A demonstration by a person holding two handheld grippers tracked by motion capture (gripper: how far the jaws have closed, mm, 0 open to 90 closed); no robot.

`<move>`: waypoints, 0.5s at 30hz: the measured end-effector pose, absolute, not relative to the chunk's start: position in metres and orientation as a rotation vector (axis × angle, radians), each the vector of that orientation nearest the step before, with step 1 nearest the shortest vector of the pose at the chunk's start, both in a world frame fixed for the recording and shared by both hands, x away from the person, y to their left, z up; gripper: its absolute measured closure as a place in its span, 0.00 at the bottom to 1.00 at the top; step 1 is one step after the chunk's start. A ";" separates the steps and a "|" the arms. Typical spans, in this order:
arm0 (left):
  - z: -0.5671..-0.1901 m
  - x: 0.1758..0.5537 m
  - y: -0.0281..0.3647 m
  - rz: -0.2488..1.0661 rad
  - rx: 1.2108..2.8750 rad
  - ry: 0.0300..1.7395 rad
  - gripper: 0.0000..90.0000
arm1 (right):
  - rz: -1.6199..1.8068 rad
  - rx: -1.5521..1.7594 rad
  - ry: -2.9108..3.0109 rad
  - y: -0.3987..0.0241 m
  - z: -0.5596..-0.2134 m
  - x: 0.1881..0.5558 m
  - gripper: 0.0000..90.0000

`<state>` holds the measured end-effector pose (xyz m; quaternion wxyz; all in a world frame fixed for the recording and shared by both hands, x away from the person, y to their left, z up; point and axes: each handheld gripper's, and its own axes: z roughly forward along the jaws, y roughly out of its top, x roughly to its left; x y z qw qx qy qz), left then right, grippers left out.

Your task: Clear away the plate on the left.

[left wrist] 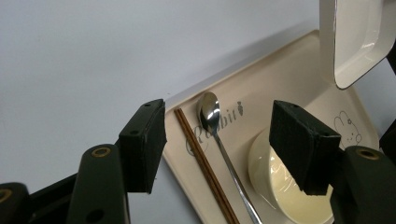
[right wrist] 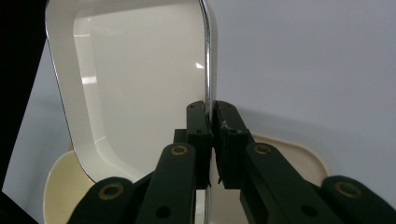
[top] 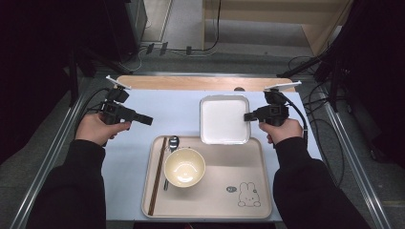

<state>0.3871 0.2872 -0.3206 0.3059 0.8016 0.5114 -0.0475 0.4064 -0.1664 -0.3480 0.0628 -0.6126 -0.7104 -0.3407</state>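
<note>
risk: the right claw (right wrist: 209,140) is clamped only on the thin rim of the empty white dish (top: 224,119), held over the tray (top: 248,210) corner; it may tip or slip. left claw (left wrist: 229,140) gapes, holding nothing. tray contains empty bowl (top: 184,167), spoon (top: 172,143), chopsticks (top: 157,176).

Both dark-sleeved forearms are reaching forward, each hand gripping a tool. The left tool (top: 145,120) is pointing inward toward the right one, its jaws standing apart with nothing between them. The right tool (top: 247,117) is pointing toward the left one, jaws pinching tight.
</note>
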 end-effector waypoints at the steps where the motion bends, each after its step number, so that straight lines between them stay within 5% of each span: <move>1: -0.321 0.385 0.288 -0.124 2.124 1.353 0.41 | -1.022 -1.852 -2.147 -0.169 -0.349 0.405 0.96; 15: -0.330 0.366 0.301 -0.101 2.118 1.350 0.40 | -0.989 -1.841 -2.139 -0.193 -0.363 0.387 0.96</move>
